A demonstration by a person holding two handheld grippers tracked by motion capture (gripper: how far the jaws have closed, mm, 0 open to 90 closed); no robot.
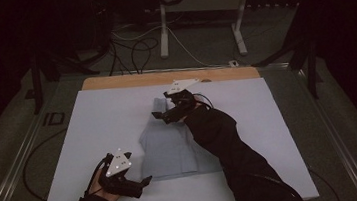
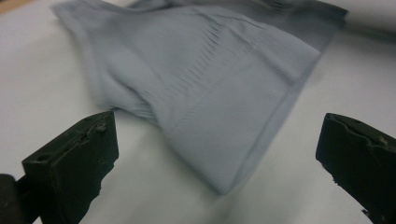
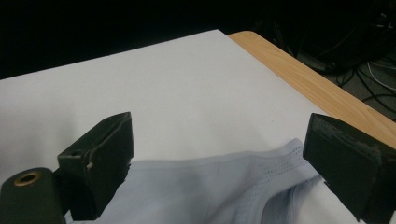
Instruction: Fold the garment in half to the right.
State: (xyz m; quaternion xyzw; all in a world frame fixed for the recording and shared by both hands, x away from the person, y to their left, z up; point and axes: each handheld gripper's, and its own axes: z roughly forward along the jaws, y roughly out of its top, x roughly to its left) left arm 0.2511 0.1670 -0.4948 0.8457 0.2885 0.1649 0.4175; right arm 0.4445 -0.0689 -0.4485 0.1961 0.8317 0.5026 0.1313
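A dark room surrounds the worktop [image 1: 95,139], which is covered by a white sheet with a strip of bare wood along its far edge. Cables and the white legs of a stand [image 1: 163,26] lie on the floor beyond it.

A pale grey garment [image 1: 171,146] lies flat near the middle of the sheet, its narrower end pointing away from the person and its wider hem toward the near edge.

The left gripper [image 1: 147,180] rests low near the front of the worktop, just beside the garment's near left corner. In the left gripper view its fingers [image 2: 74,158] stand wide apart with nothing between them, and the ribbed hem of the cloth lies just ahead on the sheet.

The right gripper [image 1: 160,116] is at the far end of the garment, the black sleeve [image 1: 227,150] of that arm lying across the cloth's right side. In the right gripper view its fingers [image 3: 100,154] are also wide apart, poised over the top edge of the cloth, which spans the gap between them; whether they touch it I cannot tell.
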